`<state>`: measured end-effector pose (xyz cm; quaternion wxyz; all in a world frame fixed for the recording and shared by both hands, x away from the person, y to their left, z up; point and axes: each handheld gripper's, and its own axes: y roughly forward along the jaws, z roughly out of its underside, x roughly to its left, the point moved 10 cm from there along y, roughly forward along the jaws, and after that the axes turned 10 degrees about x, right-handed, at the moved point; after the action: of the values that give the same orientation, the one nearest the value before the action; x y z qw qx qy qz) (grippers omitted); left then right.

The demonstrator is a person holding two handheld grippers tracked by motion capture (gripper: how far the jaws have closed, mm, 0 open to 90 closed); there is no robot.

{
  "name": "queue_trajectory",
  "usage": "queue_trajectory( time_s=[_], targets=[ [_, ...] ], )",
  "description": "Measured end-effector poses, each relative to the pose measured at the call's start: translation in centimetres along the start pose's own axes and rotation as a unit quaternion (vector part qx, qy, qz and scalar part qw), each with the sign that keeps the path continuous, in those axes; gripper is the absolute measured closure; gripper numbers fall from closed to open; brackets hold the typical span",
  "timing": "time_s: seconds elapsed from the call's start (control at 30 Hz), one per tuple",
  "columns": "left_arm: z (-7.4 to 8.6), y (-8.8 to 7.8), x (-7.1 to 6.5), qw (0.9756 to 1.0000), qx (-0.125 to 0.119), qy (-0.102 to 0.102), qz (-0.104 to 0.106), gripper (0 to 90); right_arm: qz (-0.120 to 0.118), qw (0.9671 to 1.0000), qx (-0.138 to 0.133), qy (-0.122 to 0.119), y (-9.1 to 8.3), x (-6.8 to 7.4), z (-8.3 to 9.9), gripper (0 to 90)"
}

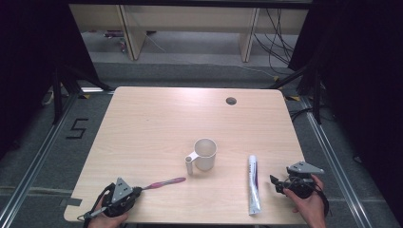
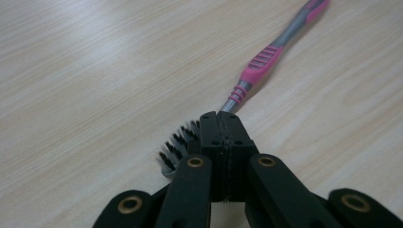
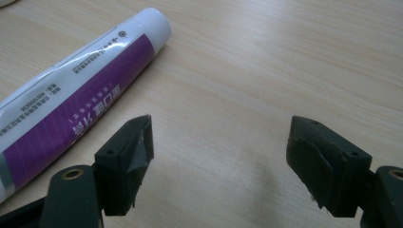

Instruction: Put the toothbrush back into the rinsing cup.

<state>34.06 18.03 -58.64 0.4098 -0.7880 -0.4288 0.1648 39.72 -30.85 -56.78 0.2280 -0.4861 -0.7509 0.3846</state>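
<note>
From the high view I see the tabletop (image 1: 157, 118) with a white cup (image 1: 206, 153) near its middle, a small handle stub at its left. A pink toothbrush (image 1: 164, 183) lies left of the cup, toward my side, and a white-and-purple toothpaste tube (image 1: 253, 184) lies right of it, running roughly front to back. My left gripper (image 1: 138, 190) sits at the near left edge on the brush's head end; my right gripper (image 1: 276, 184) rests just beside the tube, apart from it.

In the left gripper view, the left gripper (image 2: 221, 124) has its jaws pressed together on the toothbrush (image 2: 263, 59) neck, right behind the bristles (image 2: 178, 147). I judge the brush light and stiff, but a grip this near one end lets the long handle swing; the ribbed pink section would be the steadier hold.

In the right gripper view, the right gripper (image 3: 218, 147) stands wide apart over bare wood, holding nothing. The toothpaste tube (image 3: 81, 90) lies to its left, cap end away. Its skin looks glossy, so likely slippery and soft enough to dent; I would take it across the middle. The purple panel carries printed characters too small for me to read.
</note>
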Motion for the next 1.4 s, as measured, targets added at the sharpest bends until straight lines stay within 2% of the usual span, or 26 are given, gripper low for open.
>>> queue_trajectory(
  time_s=[0.07,0.1,0.13,0.33,0.4,0.6,0.77,0.83,1.07,1.4],
  targets=[
    [-0.1,0.0,0.1,1.0,-0.002,-0.003,0.002,88.7,-0.001,1.0,0.002,0.002,0.0,0.0,0.0,25.1],
    [-0.1,0.1,0.4,1.0,0.003,0.004,-0.003,88.7,0.002,1.0,0.001,-0.001,0.1,0.0,0.0,25.0],
    [-0.2,0.2,0.6,1.0,0.002,-0.005,-0.005,88.7,0.007,0.9999,-0.006,-0.013,0.2,-0.2,-0.1,25.0],
    [-1.1,1.1,2.4,0.9995,0.004,-0.011,-0.03,88.7,0.001,1.0,0.001,-0.006,0.2,-0.1,0.0,25.0],
    [-1.5,1.3,2.7,0.9994,0.003,-0.014,-0.032,88.7,0.002,1.0,-0.001,-0.004,0.2,-0.1,-0.1,25.0],
    [-2.5,2.1,3.2,0.9994,0.003,-0.011,-0.033,88.7,-0.005,0.9999,0.008,0.005,0.2,0.2,0.1,25.0],
    [-3.0,2.4,3.4,0.9994,0.003,-0.013,-0.031,88.5,-0.004,1.0,0.001,0.002,0.3,0.1,-0.1,25.0],
    [-3.3,2.6,3.6,0.9993,0.003,-0.017,-0.034,88.6,-0.002,0.9998,-0.008,-0.02,0.5,-0.1,-0.2,25.0],
    [-4.2,3.2,4.1,0.9994,0.005,-0.018,-0.031,88.4,0.001,0.9998,-0.006,-0.021,0.4,-0.1,-0.2,25.0],
    [-6.1,4.8,4.2,0.999,0.01,-0.03,-0.032,87.8,0.0,0.9998,-0.007,-0.02,0.4,-0.1,-0.2,25.0]
  ],
)
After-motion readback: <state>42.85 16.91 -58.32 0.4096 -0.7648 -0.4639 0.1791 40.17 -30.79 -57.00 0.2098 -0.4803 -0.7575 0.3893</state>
